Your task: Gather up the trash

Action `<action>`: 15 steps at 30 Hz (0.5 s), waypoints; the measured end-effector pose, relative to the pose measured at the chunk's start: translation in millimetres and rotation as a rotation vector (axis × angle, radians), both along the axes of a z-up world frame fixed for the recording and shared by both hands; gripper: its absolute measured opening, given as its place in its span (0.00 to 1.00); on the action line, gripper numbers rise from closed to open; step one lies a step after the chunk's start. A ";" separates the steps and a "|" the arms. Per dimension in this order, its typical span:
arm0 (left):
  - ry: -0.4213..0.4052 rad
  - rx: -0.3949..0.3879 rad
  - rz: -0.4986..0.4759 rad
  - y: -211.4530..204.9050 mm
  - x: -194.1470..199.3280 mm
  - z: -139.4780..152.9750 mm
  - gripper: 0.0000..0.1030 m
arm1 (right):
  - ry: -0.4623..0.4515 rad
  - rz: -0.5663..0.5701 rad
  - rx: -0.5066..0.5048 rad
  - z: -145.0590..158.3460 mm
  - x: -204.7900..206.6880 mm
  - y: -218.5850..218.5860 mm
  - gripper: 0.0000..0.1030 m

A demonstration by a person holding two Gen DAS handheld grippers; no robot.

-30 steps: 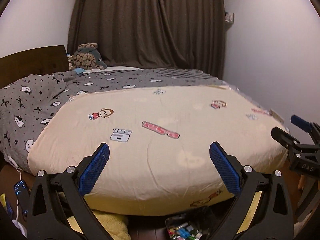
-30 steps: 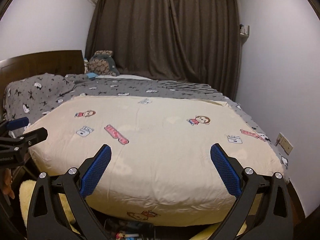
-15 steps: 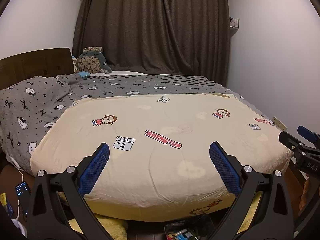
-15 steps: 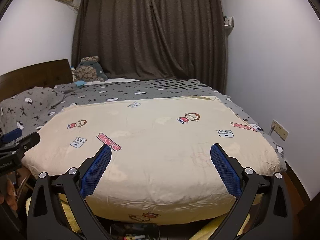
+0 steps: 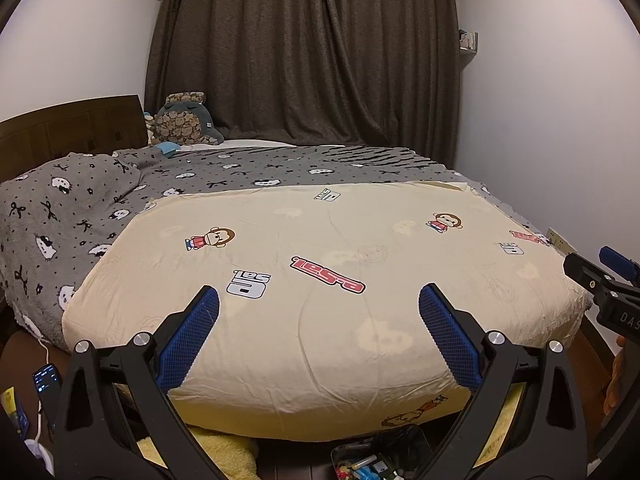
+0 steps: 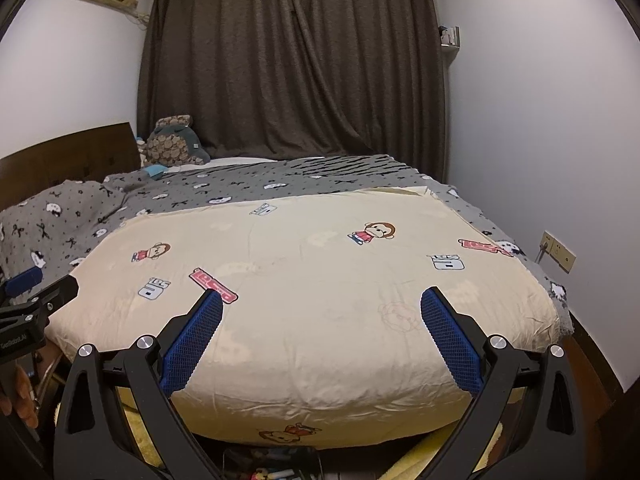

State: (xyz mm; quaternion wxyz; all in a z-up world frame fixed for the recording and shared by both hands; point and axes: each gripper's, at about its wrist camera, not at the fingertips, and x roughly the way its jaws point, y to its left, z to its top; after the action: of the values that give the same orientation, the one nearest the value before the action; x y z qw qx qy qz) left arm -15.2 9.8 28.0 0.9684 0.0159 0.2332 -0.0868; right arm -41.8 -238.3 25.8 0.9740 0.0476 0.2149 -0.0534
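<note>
My left gripper is open and empty, held above the foot of a bed. My right gripper is open and empty too, beside it; it also shows at the right edge of the left wrist view. The left gripper shows at the left edge of the right wrist view. A dark tray of small colourful items lies on the floor below the bed's foot; it also shows in the right wrist view. No clear trash shows on the bed.
The bed carries a cream cartoon-print quilt over a grey blanket. A plush toy sits by the wooden headboard. Dark curtains hang behind. A phone on a cable lies at lower left. A wall socket is at right.
Both grippers have tilted upward and drawn back a little, so more wall, curtain and the air conditioner show. Both stay open.
</note>
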 end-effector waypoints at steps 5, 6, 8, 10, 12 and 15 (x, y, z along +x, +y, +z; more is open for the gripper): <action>-0.001 0.000 0.000 -0.2 0.0 0.3 0.92 | -0.004 -0.006 0.003 0.4 -0.8 -1.3 0.97; -0.001 0.000 0.001 -0.2 0.0 0.2 0.92 | -0.005 -0.006 0.004 0.7 -1.0 -1.5 0.97; -0.003 0.000 0.000 -0.4 -0.4 0.1 0.92 | -0.006 -0.006 0.005 0.9 -1.3 -1.7 0.97; -0.003 0.000 0.000 0.2 -0.6 0.3 0.92 | -0.007 -0.006 0.005 0.7 -1.2 -2.8 0.97; -0.003 0.000 0.000 0.2 -0.7 0.3 0.92 | -0.006 -0.006 0.007 0.6 -1.1 -3.2 0.97; -0.003 0.000 0.000 0.2 -0.6 0.3 0.92 | -0.008 -0.010 0.007 1.1 -1.6 -3.4 0.97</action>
State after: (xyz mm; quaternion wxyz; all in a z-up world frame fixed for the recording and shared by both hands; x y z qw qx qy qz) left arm -15.9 10.0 28.3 0.9687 0.0162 0.2318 -0.0869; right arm -43.3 -241.7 26.9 0.9744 0.0522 0.2112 -0.0574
